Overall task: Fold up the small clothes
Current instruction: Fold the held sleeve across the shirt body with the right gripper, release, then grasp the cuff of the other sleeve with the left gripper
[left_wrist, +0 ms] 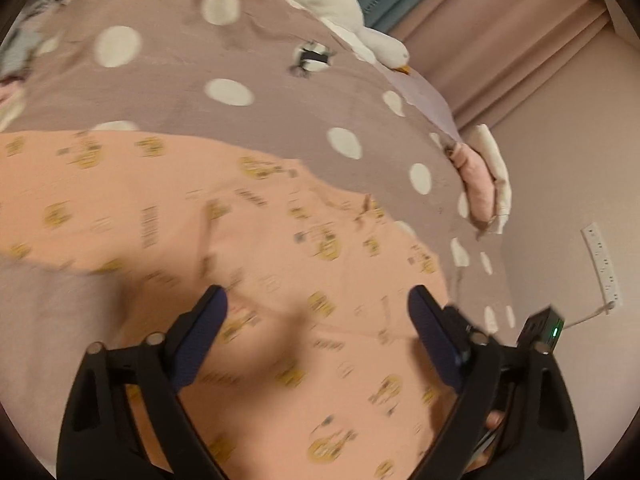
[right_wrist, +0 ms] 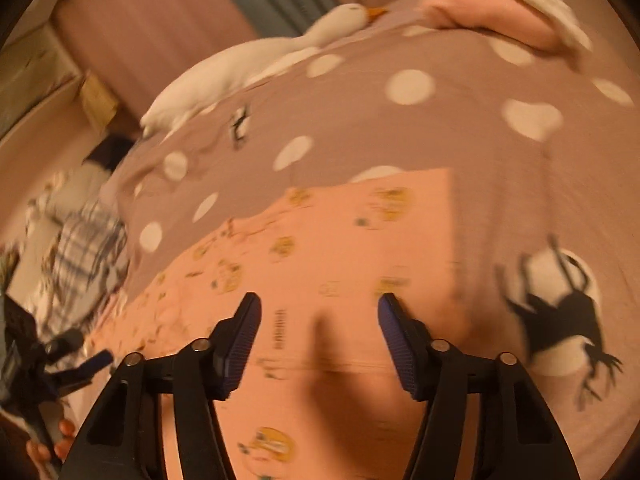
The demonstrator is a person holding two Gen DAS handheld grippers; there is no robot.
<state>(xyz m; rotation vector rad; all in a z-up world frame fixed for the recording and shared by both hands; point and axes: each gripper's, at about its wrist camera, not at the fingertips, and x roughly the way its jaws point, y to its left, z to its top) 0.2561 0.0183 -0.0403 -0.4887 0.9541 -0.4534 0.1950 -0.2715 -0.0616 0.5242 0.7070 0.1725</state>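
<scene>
Left wrist view puts the peach printed garment right under my left gripper, spread fairly flat on the polka-dot bed cover. My left jaws stand wide apart with nothing between them, only cloth beneath. From the right wrist view, the same garment lies below my right gripper, whose jaws are also parted and empty; a straight edge and corner of the cloth show on the far right side.

I judge it light, thin and limp: it will drape, wrinkle and slide over the cover rather than hold shape, and there is nothing fragile about it. I would pinch it at an edge or corner, such as the far right corner, taking only one layer and none of the cover below.

Farther off, a white plush goose lies along the far edge of the bed, and a folded pink and white bundle sits at the far right edge. In the right wrist view a plaid garment lies crumpled at the left, with the other gripper and the person's fingers near the left corner.
</scene>
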